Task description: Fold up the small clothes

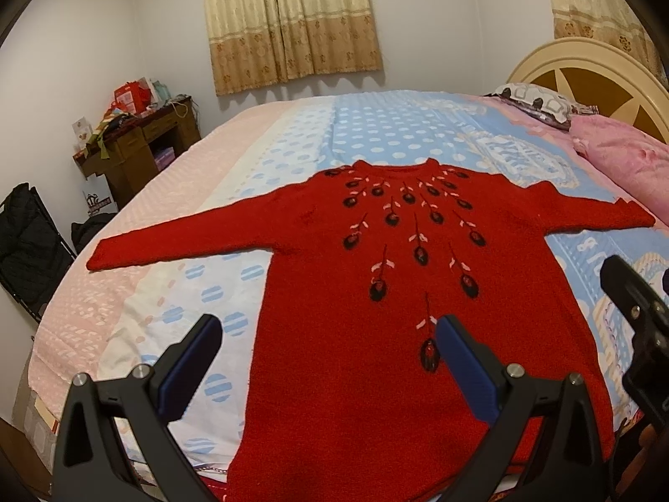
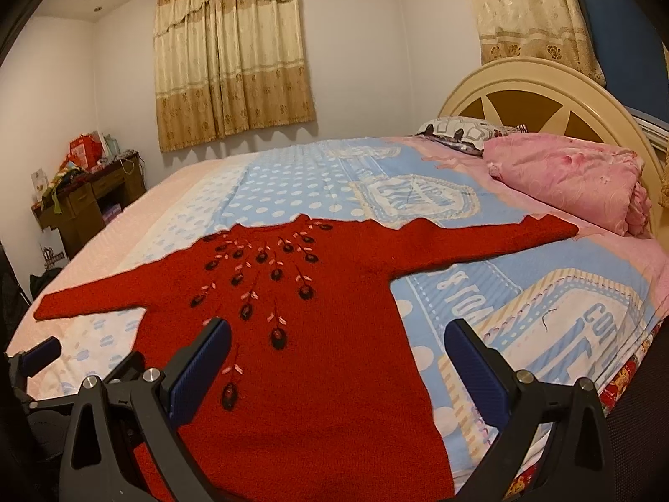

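A red knit sweater (image 1: 359, 276) with black and pink flower embroidery lies flat on the bed, front up, both sleeves spread out to the sides, hem toward me. It also shows in the right wrist view (image 2: 334, 326). My left gripper (image 1: 328, 330) is open and empty, held above the sweater's lower left part. My right gripper (image 2: 338, 334) is open and empty, above the sweater's lower right part. The right gripper shows at the right edge of the left wrist view (image 1: 639, 318); one finger of the left gripper shows at the left edge of the right wrist view (image 2: 39, 353).
The bed has a blue, white and pink patterned cover (image 1: 397, 134). A pink folded quilt (image 2: 573, 175) and a pillow (image 2: 460, 131) lie by the cream headboard (image 2: 543, 92). A cluttered wooden desk (image 1: 138, 142) stands far left, dark bags (image 1: 29, 226) below it.
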The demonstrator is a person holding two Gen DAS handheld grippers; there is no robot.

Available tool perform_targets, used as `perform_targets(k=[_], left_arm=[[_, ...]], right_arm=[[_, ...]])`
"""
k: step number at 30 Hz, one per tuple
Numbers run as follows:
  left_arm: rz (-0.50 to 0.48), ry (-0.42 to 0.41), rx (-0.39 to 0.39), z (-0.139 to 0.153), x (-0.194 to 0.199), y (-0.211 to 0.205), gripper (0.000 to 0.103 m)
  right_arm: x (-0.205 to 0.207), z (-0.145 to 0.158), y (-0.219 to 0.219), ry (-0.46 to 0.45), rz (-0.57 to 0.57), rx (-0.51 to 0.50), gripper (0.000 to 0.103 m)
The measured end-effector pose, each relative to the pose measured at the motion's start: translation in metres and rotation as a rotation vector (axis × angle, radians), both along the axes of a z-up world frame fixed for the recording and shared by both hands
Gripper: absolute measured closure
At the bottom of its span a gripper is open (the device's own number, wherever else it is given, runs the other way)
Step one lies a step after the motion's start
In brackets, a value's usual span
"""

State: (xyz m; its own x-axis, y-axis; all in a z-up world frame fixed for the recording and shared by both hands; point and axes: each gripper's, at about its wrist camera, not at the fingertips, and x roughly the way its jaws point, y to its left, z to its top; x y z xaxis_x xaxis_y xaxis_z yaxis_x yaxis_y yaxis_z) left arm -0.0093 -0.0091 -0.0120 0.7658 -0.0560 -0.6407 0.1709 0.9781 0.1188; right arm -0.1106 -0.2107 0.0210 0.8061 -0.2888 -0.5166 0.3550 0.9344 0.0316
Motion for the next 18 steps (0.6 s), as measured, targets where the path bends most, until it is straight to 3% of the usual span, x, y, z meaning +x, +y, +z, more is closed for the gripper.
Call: perform_targets(k=[7, 15, 18], left_arm=[[-0.027, 0.032, -0.042, -0.002, 0.011, 0.002, 0.0], [-0.069, 0.066, -0.066, 0.004, 0.053, 0.003, 0.0], [-0.108, 0.067, -0.113, 0.002, 0.068, -0.006, 0.0]], right_arm=[[0.011, -0.004, -0.02, 0.027, -0.053, 0.0, 0.001], [0.033, -0.005, -0.062, 0.067, -0.146, 0.005, 0.001], [0.042, -0.005, -0.077, 0.088, -0.174, 0.013, 0.001]])
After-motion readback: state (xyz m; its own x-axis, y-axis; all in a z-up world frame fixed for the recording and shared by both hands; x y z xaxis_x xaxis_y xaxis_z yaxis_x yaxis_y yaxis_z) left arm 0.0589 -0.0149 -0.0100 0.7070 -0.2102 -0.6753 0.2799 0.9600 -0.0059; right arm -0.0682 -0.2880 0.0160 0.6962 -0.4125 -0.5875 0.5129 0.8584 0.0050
